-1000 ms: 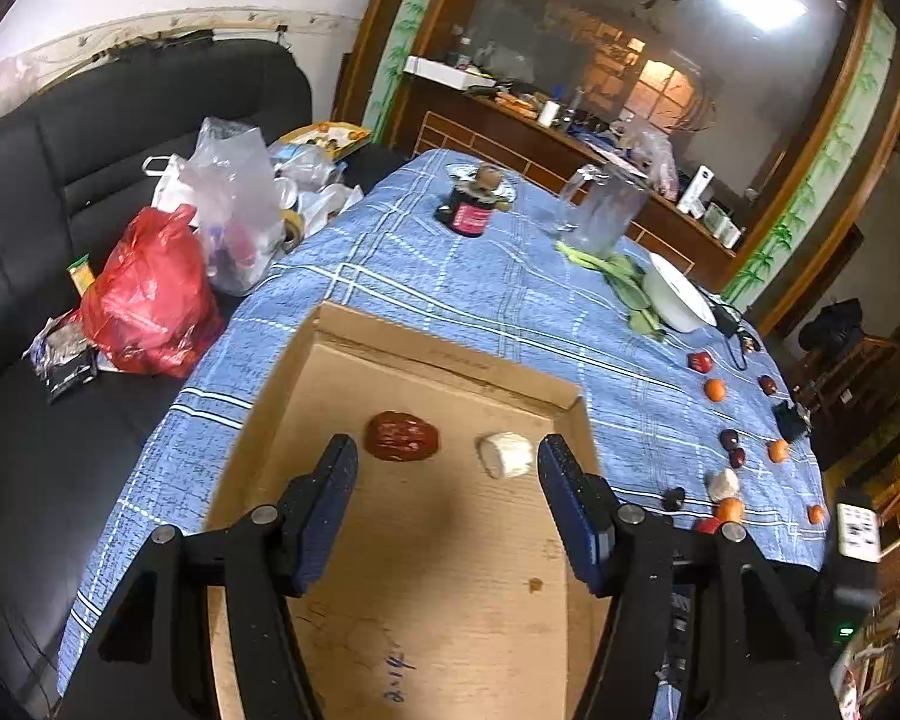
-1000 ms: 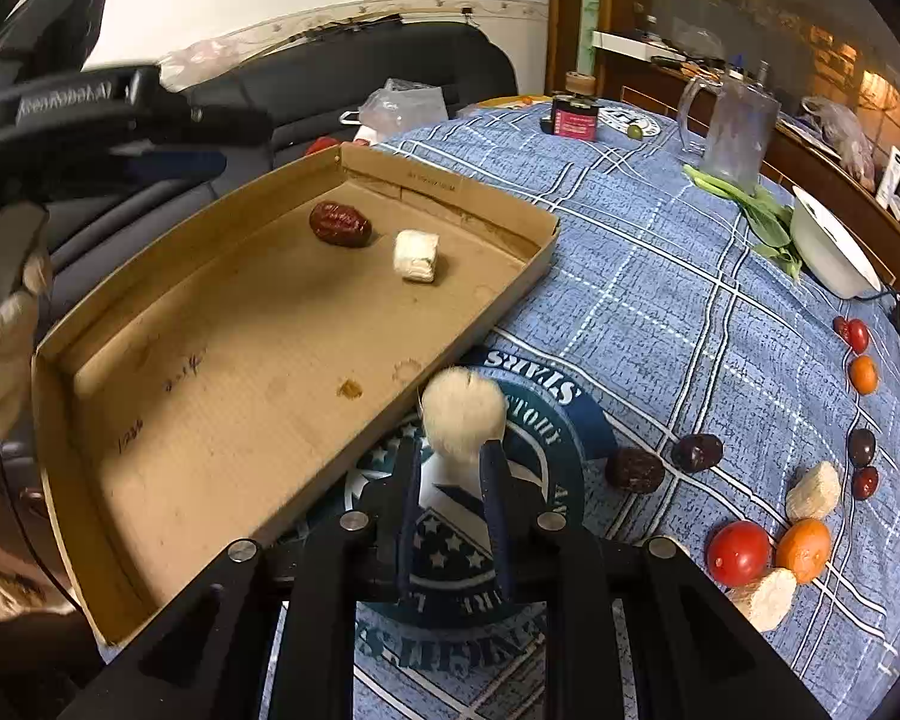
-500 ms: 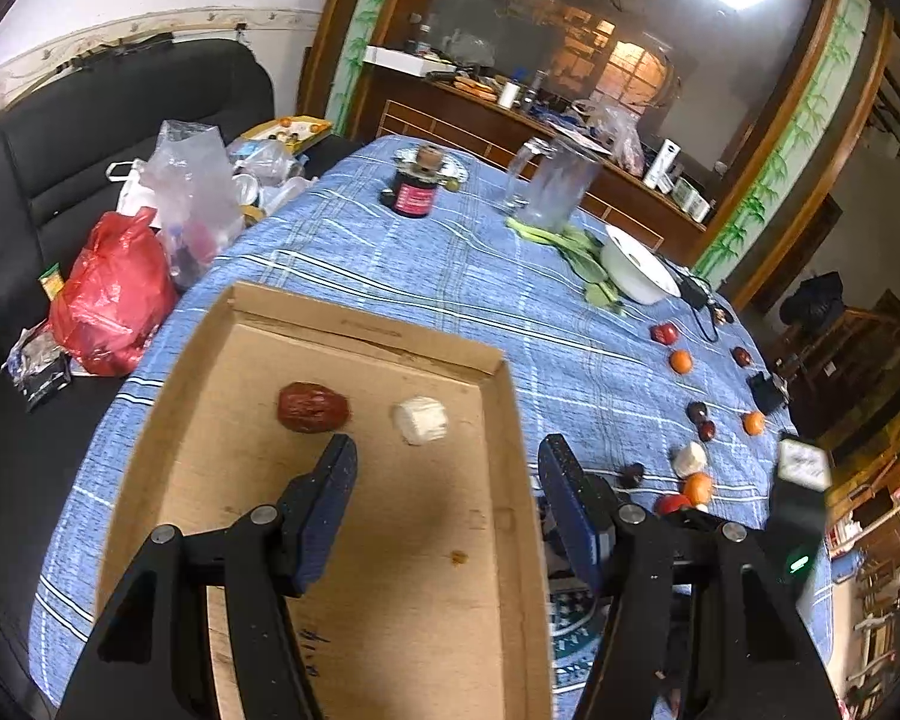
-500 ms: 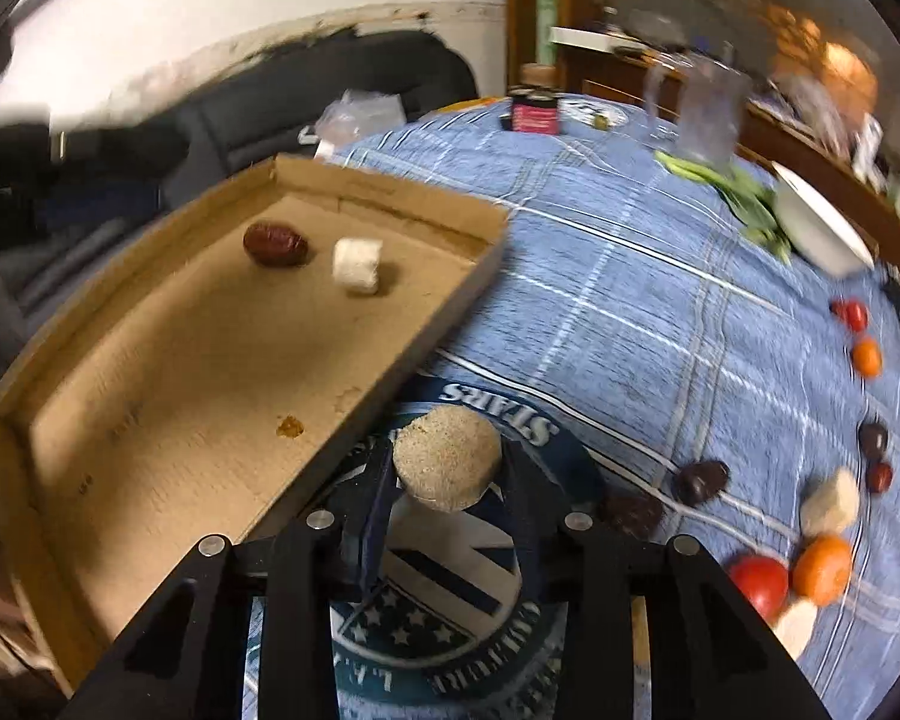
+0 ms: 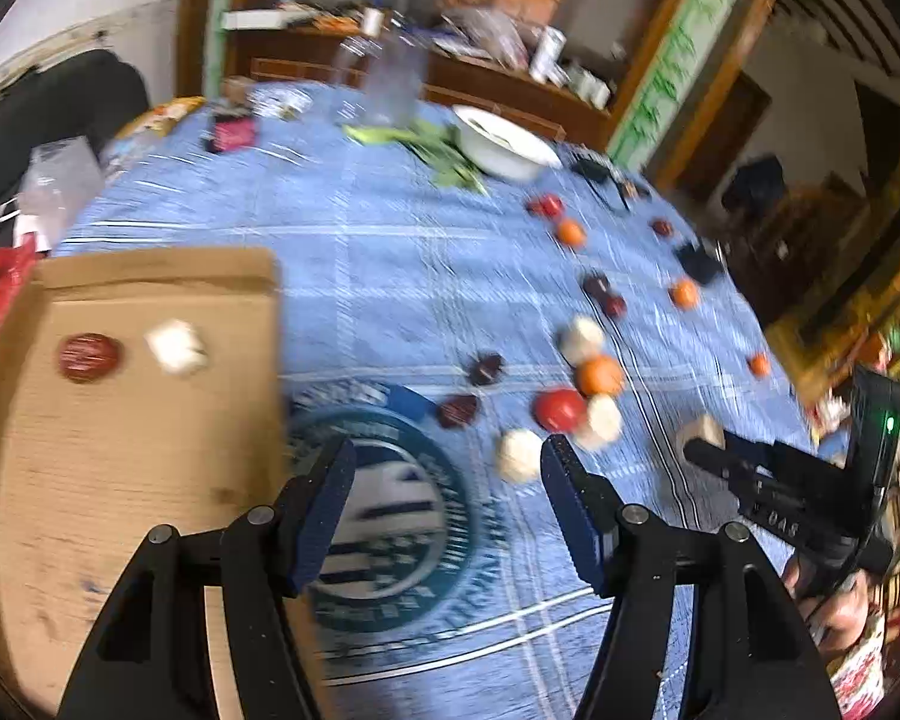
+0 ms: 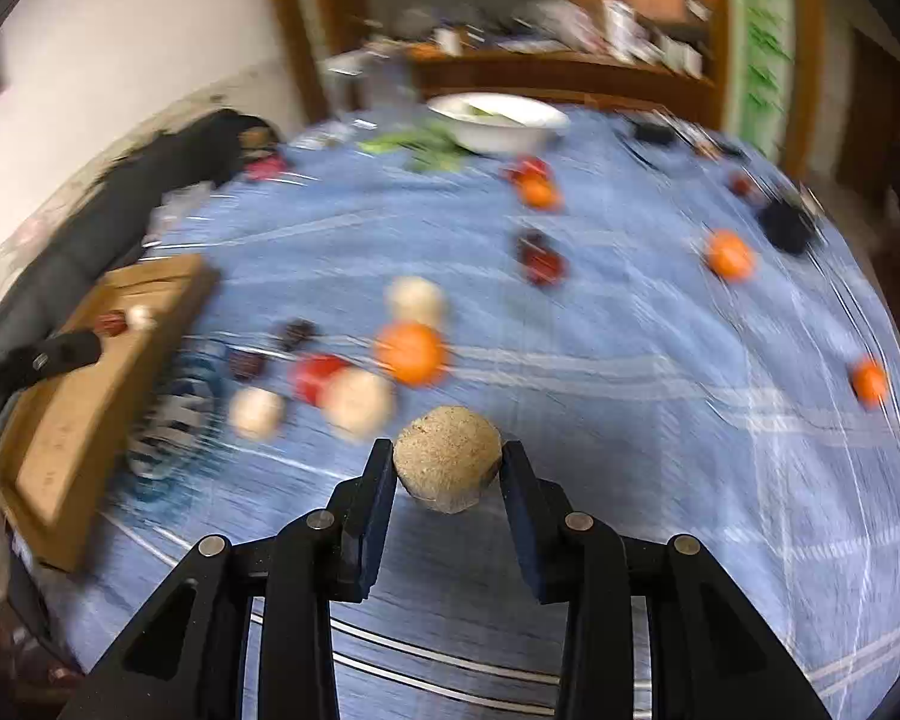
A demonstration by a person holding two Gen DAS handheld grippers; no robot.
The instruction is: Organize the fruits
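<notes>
White bowl [image 5: 503, 147] beside greens [image 5: 432, 147] — blue tablecloth [image 5: 402, 252].

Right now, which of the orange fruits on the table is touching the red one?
The big orange fruit in the near cluster: it leans against the red fruit, between two pale pieces. The other orange ones lie alone, farther out on the blue cloth.

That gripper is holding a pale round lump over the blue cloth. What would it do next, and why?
Probably carry it left to the cardboard tray. The right hand-held gripper is shut on the pale lump, and the tray already holds a red date and a white piece.
</notes>
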